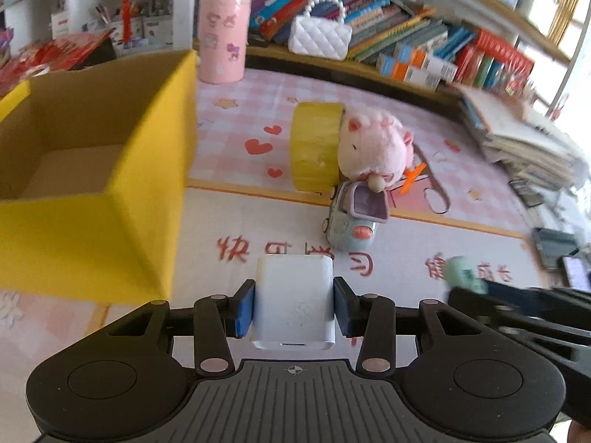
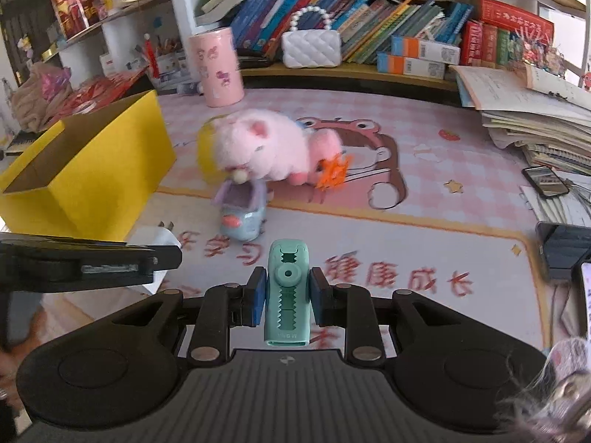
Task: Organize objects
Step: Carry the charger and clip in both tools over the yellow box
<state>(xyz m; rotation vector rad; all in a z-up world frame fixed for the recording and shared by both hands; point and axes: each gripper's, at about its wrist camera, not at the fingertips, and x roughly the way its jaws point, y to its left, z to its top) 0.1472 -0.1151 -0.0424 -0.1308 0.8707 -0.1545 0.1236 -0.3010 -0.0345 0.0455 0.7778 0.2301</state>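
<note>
My left gripper (image 1: 294, 304) is shut on a white charger block (image 1: 294, 301), held above the mat just right of the open yellow box (image 1: 110, 192). My right gripper (image 2: 287, 295) is shut on a teal crocodile-shaped eraser (image 2: 287, 291). The box also shows in the right wrist view (image 2: 92, 181), at the left. Ahead on the mat lie a pink plush pig (image 1: 373, 144), a yellow tape roll (image 1: 316, 146), a small blue toy car (image 1: 351, 221) and an orange plastic piece (image 1: 412, 177). The right gripper shows blurred at the right of the left wrist view.
A pink cylinder container (image 1: 222, 38) and a white quilted purse (image 1: 319, 37) stand at the back by the bookshelf. Stacked books (image 2: 535, 122) and a phone (image 2: 546, 181) lie at the right. The pink printed mat (image 2: 406, 243) covers the desk.
</note>
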